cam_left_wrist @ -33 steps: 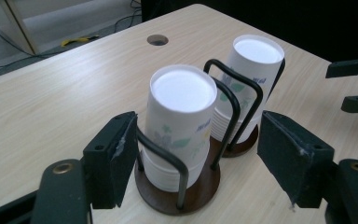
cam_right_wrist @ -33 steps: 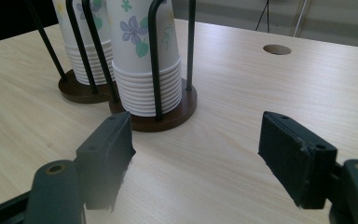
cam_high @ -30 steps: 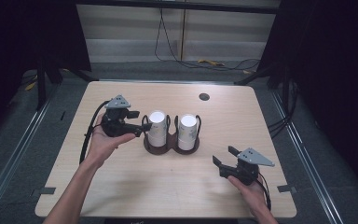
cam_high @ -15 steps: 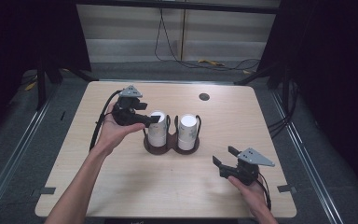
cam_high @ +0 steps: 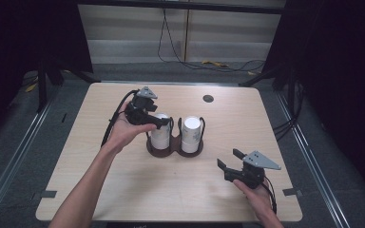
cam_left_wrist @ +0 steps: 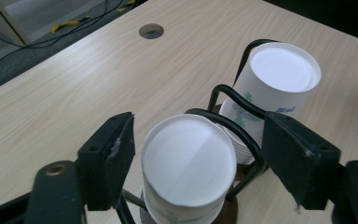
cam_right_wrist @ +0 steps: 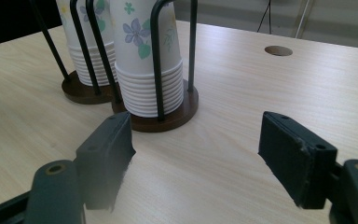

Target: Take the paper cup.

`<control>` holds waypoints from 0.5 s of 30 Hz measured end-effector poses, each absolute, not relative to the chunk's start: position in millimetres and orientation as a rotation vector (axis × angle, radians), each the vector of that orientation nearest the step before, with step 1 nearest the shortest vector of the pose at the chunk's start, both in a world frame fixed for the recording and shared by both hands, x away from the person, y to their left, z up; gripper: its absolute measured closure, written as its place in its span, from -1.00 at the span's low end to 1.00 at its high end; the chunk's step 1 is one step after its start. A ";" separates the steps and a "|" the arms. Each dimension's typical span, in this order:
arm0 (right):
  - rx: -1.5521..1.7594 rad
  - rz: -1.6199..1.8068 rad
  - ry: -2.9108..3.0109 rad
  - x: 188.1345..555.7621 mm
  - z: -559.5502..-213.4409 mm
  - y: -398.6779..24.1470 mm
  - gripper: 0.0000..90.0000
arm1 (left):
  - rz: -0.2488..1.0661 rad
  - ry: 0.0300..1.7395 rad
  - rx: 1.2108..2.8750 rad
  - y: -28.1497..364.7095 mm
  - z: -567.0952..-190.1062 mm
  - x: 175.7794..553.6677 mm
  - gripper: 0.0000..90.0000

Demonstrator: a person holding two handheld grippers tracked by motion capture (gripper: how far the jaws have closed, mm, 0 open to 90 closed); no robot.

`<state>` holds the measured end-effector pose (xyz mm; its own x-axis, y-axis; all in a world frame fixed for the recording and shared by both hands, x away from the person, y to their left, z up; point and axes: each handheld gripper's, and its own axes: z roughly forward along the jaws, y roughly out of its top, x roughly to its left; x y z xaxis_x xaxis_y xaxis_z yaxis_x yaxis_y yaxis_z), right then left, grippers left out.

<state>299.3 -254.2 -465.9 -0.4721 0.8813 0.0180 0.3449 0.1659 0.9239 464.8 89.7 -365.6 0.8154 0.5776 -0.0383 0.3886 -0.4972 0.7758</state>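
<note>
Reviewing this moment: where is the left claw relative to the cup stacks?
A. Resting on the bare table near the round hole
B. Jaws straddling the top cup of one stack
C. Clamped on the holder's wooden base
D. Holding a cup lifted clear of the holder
B: in the left gripper view the left claw has a jaw on each side of the top cup, with gaps showing, in the holder.

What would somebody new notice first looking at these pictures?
Probably the two stacks of upside-down white paper cups with flower prints in a dark wire double holder at the middle of the pale wooden table. The left gripper straddles the top cup of the left stack, its jaws just closing but not yet touching. The right gripper waits open near the front right corner.
</note>
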 end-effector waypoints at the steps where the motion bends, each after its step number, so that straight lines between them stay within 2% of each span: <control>1: 1.157 1.290 1.907 299.5 -465.9 -254.2 -0.43 | 0.293 0.702 2.160 88.8 -365.7 465.2 -0.38; 3: 1.159 1.291 1.905 299.3 -465.8 -254.4 -0.43 | 0.301 0.696 2.172 87.6 -367.1 466.7 -0.32; 15: 1.157 1.290 1.905 299.1 -465.8 -255.1 -0.43 | 0.279 0.682 2.232 83.3 -372.8 472.6 -0.32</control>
